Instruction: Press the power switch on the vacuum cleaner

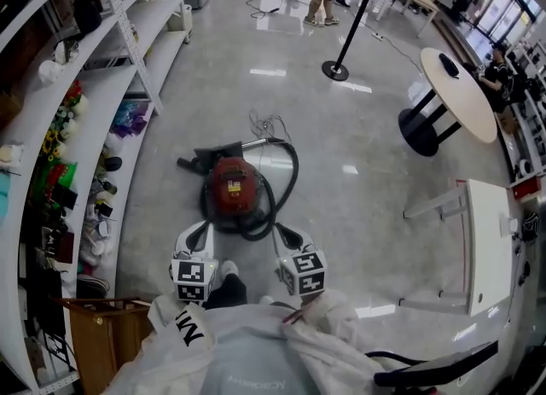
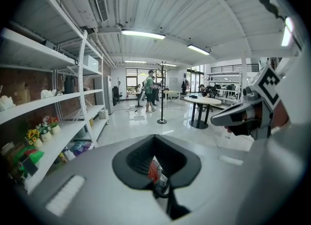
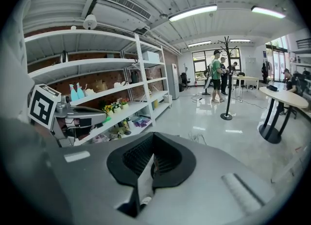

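- Left gripper [image 1: 201,233]: I see jaws pressed together, empty, held near the vacuum cleaner [image 1: 232,187].
- Right gripper [image 1: 284,235]: jaws together, empty, also near it.

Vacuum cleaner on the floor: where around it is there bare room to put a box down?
Widest bare floor lies right of the vacuum cleaner, between its hose and the white desk. Also open beyond its cord, toward the stand base. Crowded left: shelves.
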